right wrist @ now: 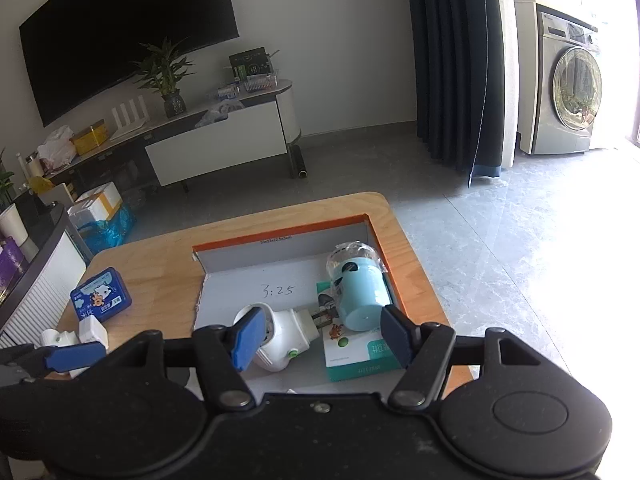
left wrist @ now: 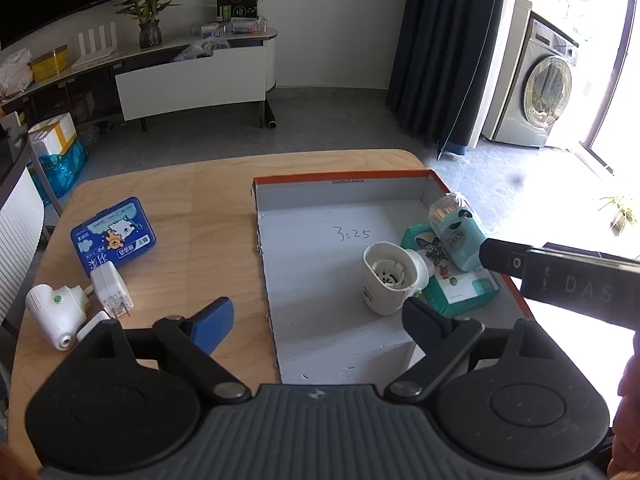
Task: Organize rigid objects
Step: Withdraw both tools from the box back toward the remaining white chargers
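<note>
Box (left wrist: 340, 194) near edge hidden by grippers' bodies.

- A large dark television (right wrist: 128, 40) hangs on the white wall.
- Below it, a long low media cabinet (right wrist: 216, 148) carries a potted plant (right wrist: 170, 80) in a dark vase, a yellow box (right wrist: 90, 136) near its left end, and a dark green box (right wrist: 252, 64) at its right end.
- Dark curtain (right wrist: 452, 60) beside a washing machine (right wrist: 568, 88).
</note>
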Available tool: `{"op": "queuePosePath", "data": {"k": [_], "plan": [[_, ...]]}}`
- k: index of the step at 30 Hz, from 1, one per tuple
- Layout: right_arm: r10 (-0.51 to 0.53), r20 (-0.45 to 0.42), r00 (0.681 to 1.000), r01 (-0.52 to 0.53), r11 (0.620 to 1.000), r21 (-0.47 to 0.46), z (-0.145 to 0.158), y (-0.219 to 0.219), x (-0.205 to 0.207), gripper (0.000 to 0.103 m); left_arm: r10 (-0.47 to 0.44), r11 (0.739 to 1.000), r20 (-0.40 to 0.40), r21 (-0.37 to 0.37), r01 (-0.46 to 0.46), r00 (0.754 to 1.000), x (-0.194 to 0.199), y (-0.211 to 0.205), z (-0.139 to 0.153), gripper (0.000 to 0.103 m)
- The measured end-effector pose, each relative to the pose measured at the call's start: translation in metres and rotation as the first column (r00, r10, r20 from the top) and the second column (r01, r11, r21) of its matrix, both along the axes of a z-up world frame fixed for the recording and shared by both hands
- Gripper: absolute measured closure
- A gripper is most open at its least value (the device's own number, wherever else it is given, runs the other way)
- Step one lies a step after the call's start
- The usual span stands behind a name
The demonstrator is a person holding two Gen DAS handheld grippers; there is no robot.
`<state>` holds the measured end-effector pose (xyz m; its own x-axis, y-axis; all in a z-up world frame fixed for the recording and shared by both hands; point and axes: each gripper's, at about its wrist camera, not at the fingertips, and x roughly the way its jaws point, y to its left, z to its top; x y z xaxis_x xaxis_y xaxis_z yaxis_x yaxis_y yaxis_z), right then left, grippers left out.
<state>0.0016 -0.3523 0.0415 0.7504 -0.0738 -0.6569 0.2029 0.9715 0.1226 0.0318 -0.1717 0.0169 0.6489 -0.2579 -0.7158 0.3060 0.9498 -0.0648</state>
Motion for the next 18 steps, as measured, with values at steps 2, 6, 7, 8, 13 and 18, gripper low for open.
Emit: {"op": "queuePosePath", "data": {"k": [2, 6, 7, 8, 13, 18], "plan": [[0.01, -0.002, 1.0, -0.01, 1.0, -0.003, 0.0, 0.004, -0.001, 0.026, 0.014, 1.0, 0.008, -0.003, -0.014, 1.0, 0.0, 0.004, 0.001, 0.003], [0.02, -0.003, 1.0, -0.02, 1.0, 0.002, 0.0, 0.011, -0.001, 0.026, 0.031, 0.999, 0.028, 0.013, -0.031, 0.999, -0.002, 0.01, 0.003, 0.0], [0.022, -0.004, 1.0, -0.022, 1.0, 0.003, -0.001, 0.013, -0.001, 0.026, 0.035, 0.999, 0.031, 0.015, -0.035, 0.999, -0.002, 0.012, 0.003, 0.0], [0.025, -0.003, 1.0, -0.025, 1.0, 0.002, -0.001, 0.015, -0.001, 0.026, 0.039, 0.999, 0.031, 0.015, -0.039, 0.999, -0.002, 0.013, 0.002, 0.0], [0.042, -0.007, 0.999, -0.042, 0.999, -0.001, -0.002, 0.023, -0.002, 0.025, 0.06, 0.998, 0.021, 0.02, -0.06, 0.998, -0.003, 0.026, -0.001, 0.0], [0.064, -0.018, 0.998, -0.064, 0.998, 0.003, -0.005, 0.033, -0.003, 0.025, 0.091, 0.994, 0.02, 0.056, -0.092, 0.996, -0.003, 0.038, -0.004, 0.0]]}}
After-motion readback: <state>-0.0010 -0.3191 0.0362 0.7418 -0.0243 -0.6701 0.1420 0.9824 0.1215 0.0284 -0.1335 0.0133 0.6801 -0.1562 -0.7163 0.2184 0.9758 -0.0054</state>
